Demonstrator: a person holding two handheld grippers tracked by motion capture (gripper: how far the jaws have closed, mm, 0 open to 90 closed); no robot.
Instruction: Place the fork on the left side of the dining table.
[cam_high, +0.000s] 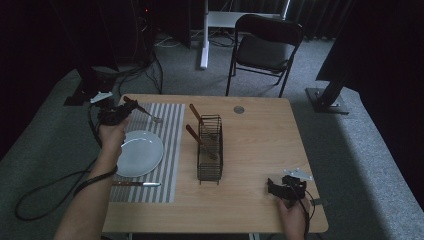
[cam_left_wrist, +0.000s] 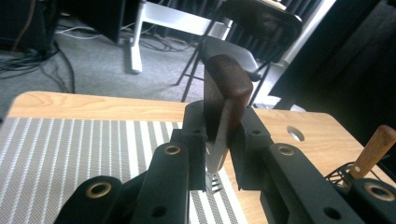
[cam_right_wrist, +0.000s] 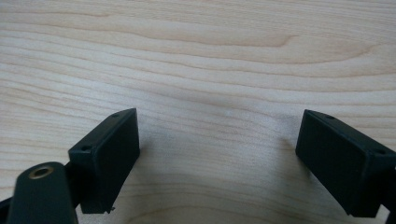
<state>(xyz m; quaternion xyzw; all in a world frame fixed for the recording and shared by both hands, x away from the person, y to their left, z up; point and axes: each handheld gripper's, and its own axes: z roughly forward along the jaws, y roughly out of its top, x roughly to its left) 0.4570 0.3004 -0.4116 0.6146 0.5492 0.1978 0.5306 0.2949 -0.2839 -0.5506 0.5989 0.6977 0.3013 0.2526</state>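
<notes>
Left gripper view: left tool (cam_left_wrist: 217, 154) clamped on fork (cam_left_wrist: 223, 116); off-centre grip risks slippage onto striped mat (cam_left_wrist: 70, 149). Right tool (cam_right_wrist: 217, 163) wide open, empty.

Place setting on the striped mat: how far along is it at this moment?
Done: the white round plate and wooden-handled knife lie on the grey striped placemat. In hand: the left gripper clamps a wooden-handled fork over the mat. Left: setting it down; the open right gripper idles.

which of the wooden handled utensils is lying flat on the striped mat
The knife at the mat's near edge, below the plate. The fork is clamped in the left tool; the other two stand in the wire basket.
</notes>
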